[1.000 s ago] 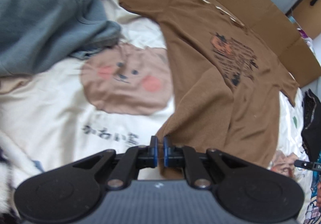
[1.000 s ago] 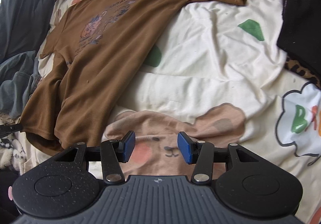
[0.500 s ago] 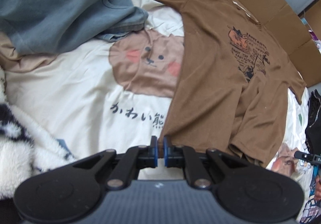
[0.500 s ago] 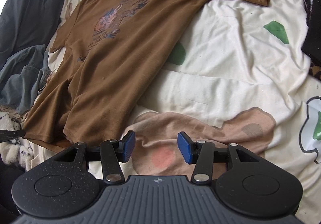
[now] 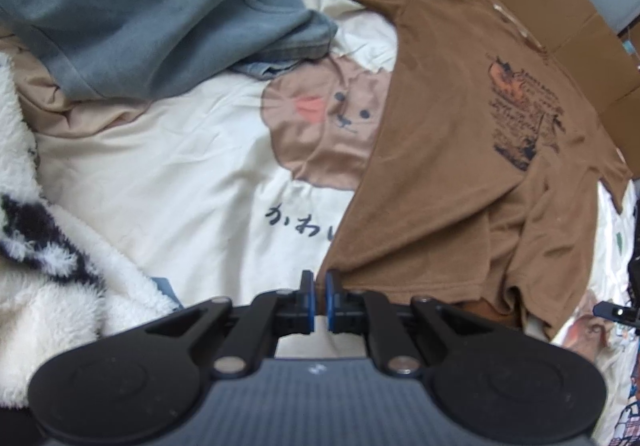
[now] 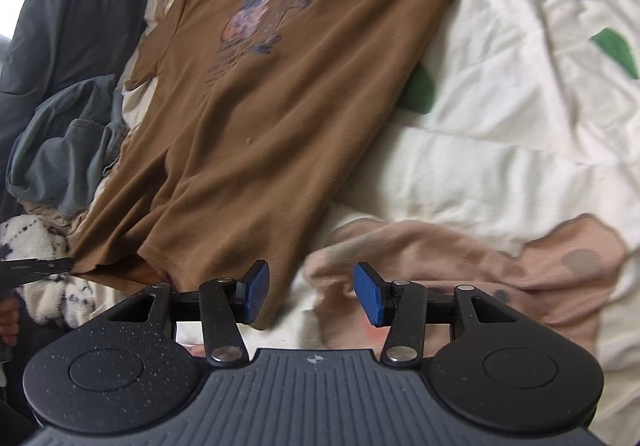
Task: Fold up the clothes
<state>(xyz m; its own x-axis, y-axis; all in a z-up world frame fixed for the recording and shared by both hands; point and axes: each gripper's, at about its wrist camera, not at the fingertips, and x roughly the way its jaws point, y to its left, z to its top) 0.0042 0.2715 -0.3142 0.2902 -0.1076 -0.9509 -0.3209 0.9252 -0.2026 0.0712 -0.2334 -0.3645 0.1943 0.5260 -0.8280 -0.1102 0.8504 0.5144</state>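
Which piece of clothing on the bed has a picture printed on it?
The brown T-shirt, spread flat; the grey-blue sweatshirt beside it is plain and bunched up.

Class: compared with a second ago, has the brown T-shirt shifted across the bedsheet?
Yes. The brown T-shirt, its hem corner pinched by the left gripper, now overlaps the bear face printed on the bedsheet; earlier it lay beside it.

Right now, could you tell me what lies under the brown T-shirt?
The brown T-shirt lies on a cream cartoon-print bedsheet, overlapping its printed bear face. Whatever the sheet shows beneath the shirt's middle is covered.
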